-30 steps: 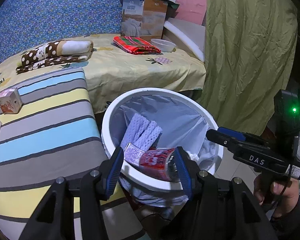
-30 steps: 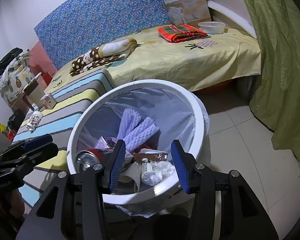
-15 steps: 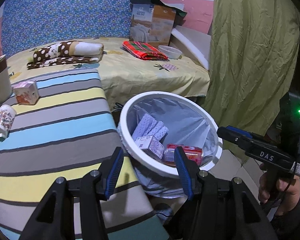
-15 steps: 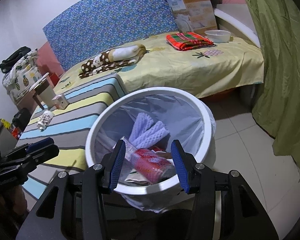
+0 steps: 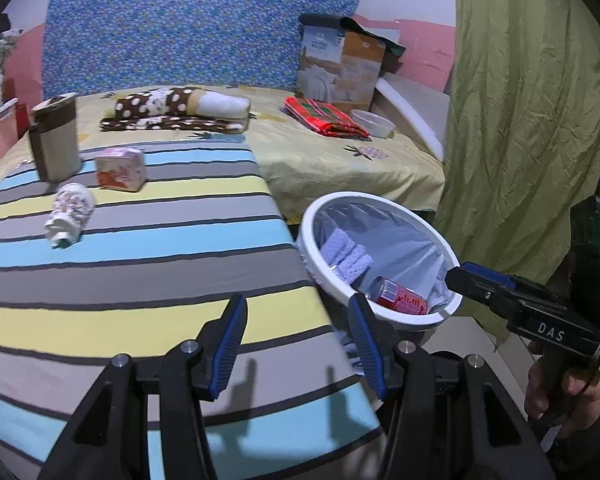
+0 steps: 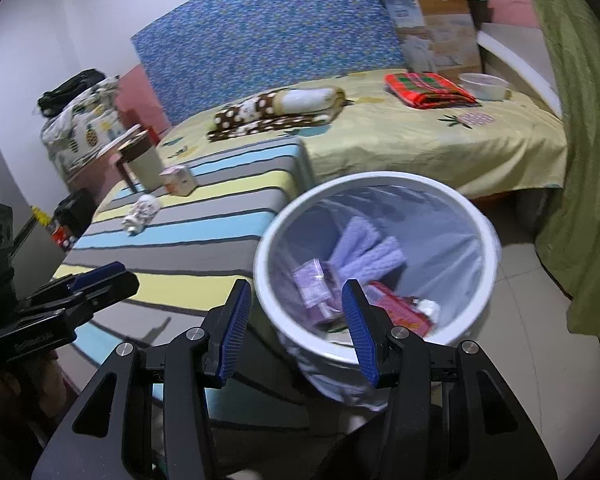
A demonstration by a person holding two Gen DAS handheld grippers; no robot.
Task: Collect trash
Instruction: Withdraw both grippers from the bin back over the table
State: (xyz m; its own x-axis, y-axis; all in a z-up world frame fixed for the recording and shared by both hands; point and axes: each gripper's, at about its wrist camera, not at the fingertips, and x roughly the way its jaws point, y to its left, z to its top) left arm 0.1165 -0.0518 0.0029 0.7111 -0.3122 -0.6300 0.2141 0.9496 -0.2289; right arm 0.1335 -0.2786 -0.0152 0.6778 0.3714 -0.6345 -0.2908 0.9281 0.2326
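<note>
A white trash bin (image 5: 404,208) with a pale liner stands beside the striped bed; it also shows in the right wrist view (image 6: 380,184). Inside lie a red can (image 5: 400,298), purple foam sheets (image 6: 374,248) and a purple carton (image 6: 314,284). On the striped cover lie a crumpled paper cup (image 5: 69,214) and a small pink carton (image 5: 122,168). My left gripper (image 5: 296,346) is open and empty over the cover's near edge, left of the bin. My right gripper (image 6: 296,332) is open and empty above the bin's near rim.
A tall beige cup (image 5: 54,140) stands at the cover's far left. On the yellow sheet lie a polka-dot blanket (image 5: 176,112), a red plaid cloth (image 5: 324,118), a white bowl (image 5: 372,123) and a cardboard box (image 5: 340,66). A green curtain (image 5: 524,112) hangs right of the bin.
Both grippers have pulled back and swung left from over the bin. The left one now looks over the striped cover; the red can lies in the bin.
</note>
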